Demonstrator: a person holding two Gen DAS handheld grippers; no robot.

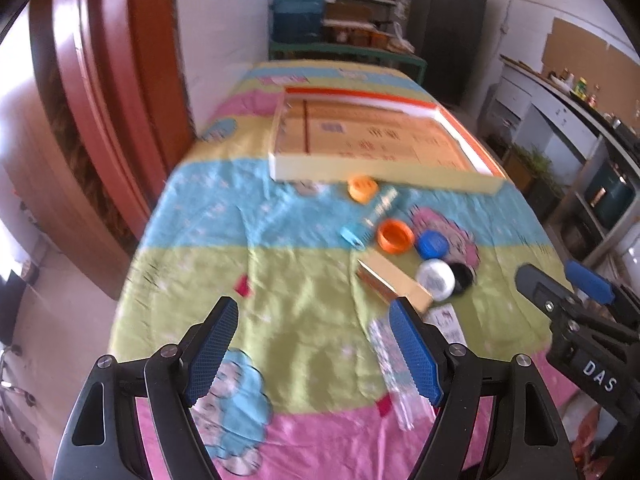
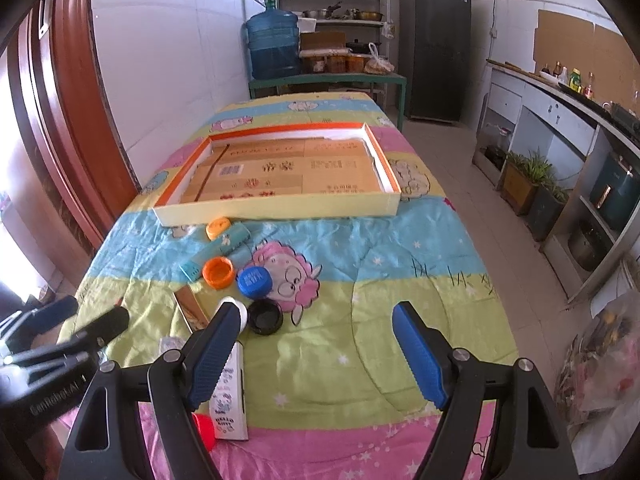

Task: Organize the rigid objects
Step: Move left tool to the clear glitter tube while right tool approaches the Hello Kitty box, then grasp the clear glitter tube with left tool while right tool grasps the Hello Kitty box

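A shallow orange-rimmed box tray [image 2: 276, 208] [image 1: 384, 176] lies on the far half of the table. In front of it lie an orange cap [image 2: 218, 227], a teal tube [image 2: 230, 242], an orange lid [image 2: 218, 272] [image 1: 395, 235], a blue lid [image 2: 254, 281] [image 1: 432, 244], a black lid [image 2: 265, 317], a white lid [image 1: 436, 280], a gold box [image 1: 394, 286] and a white carton [image 2: 231, 396]. My left gripper [image 1: 316, 320] is open above the cloth, left of the gold box. My right gripper [image 2: 312, 320] is open and empty, right of the lids.
The table carries a bright cartoon-print cloth [image 2: 400, 280]. A red door frame [image 1: 100, 100] stands at left, a kitchen counter [image 2: 560, 120] at right, and a water jug [image 2: 273, 44] with shelves behind. A clear plastic wrapper [image 1: 394, 368] lies near the left gripper.
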